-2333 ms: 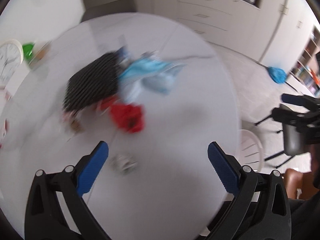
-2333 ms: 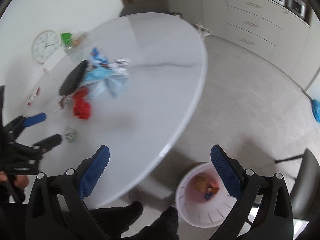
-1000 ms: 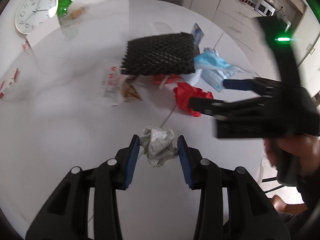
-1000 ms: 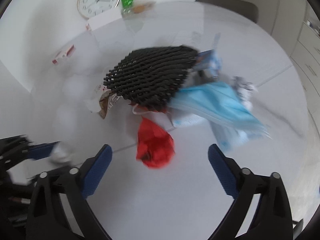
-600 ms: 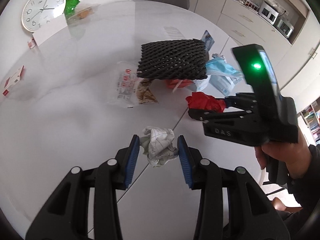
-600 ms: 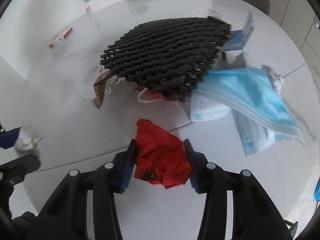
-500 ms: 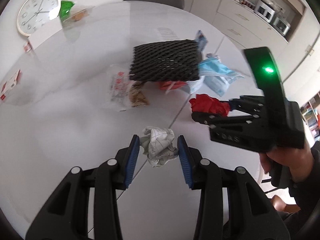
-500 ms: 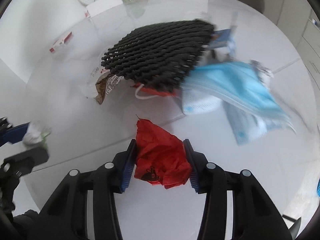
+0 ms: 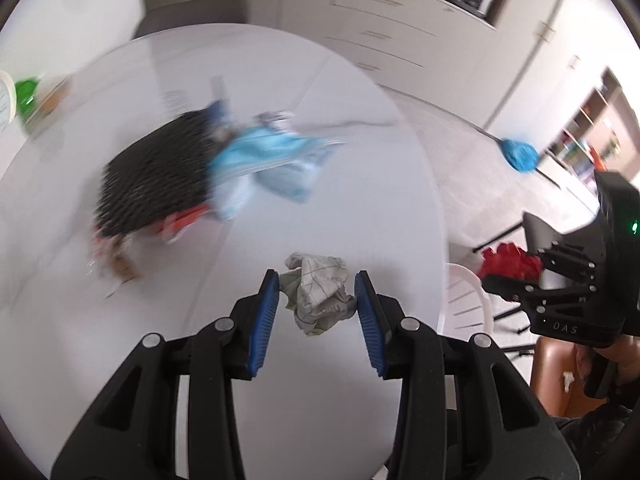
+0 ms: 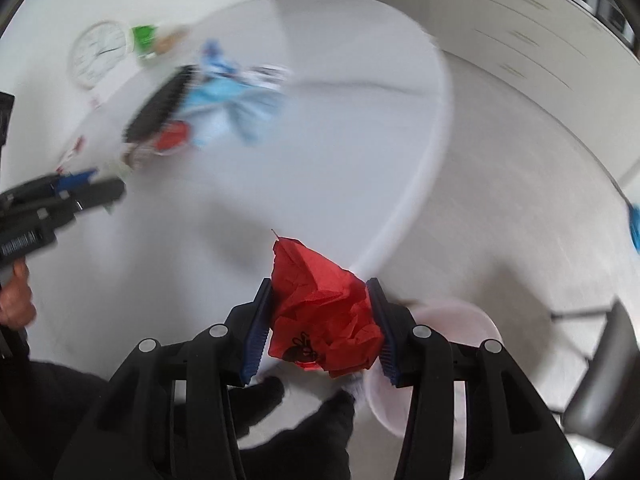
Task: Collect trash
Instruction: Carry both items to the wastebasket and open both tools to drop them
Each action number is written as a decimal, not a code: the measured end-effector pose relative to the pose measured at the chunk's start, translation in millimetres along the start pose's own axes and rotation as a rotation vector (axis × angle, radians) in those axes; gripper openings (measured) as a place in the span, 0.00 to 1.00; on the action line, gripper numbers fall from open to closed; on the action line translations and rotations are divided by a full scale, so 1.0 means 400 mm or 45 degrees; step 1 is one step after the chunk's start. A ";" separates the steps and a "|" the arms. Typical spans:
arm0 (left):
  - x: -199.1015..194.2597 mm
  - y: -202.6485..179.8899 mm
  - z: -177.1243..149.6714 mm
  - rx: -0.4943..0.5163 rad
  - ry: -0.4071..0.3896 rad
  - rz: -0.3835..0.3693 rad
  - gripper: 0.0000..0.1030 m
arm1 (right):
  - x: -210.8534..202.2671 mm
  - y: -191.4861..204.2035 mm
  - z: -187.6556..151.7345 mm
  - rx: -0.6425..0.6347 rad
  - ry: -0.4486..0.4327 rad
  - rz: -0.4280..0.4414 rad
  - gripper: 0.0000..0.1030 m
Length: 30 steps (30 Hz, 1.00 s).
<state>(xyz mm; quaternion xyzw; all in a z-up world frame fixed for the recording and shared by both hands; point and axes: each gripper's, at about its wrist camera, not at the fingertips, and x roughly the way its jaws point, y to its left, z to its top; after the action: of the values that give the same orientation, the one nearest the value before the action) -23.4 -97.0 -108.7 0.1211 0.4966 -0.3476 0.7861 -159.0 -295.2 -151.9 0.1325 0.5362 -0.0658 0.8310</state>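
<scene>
**Both grippers loaded**

My right gripper (image 10: 320, 320) is clenched on the red wad (image 10: 322, 312), held past the table (image 10: 340, 140) edge with the white bin (image 10: 460, 320) at 4 o'clock. My left gripper (image 9: 316, 304) pinches the paper ball (image 9: 318, 294) above the table. The blurred trash pile (image 9: 192, 176) lies at 10 o'clock.

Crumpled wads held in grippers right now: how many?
2: a white crumpled paper wad in the left gripper, a red crumpled wad in the right gripper near the white bin.
</scene>
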 end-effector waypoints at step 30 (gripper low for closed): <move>0.202 -0.644 0.056 0.702 0.179 -0.380 0.79 | -0.086 -0.501 -0.266 0.570 0.014 -0.311 0.96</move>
<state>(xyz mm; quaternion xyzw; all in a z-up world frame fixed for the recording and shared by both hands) -158.1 -331.1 -127.9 0.2791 0.4491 -0.5712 0.6277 -316.8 -457.1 -192.0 0.2478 0.5249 -0.2822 0.7639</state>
